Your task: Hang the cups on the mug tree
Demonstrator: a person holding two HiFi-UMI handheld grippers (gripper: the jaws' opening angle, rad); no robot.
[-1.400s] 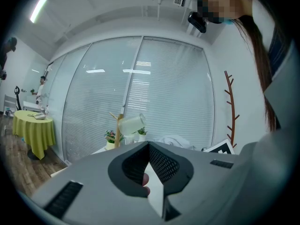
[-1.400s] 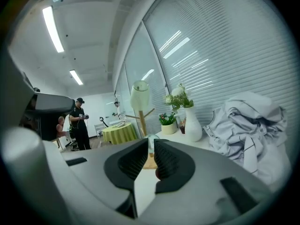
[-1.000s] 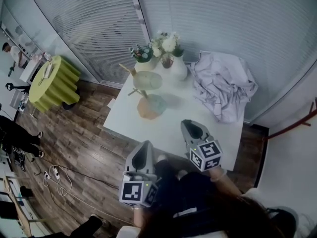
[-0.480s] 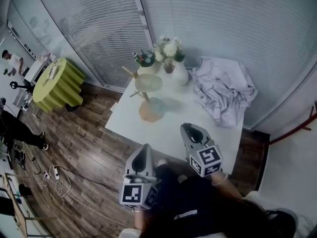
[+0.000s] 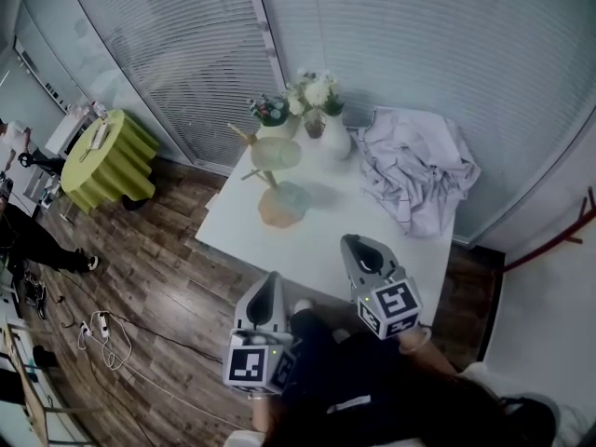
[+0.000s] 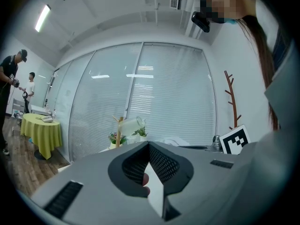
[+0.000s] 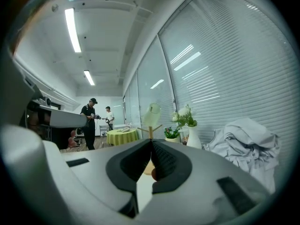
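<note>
Left gripper (image 5: pixel 271 283) and right gripper (image 5: pixel 359 244) were pressed together, empty, the right just closed. The cup (image 5: pixel 277 152) could be knocked off the mug tree (image 5: pixel 268 179).

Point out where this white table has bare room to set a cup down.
The front half of the table is bare, from the base of the mug tree to the near edge. A narrower strip runs between the tree and the crumpled cloth. Crowded: the flower vases behind the tree, and the cloth over the right side.
</note>
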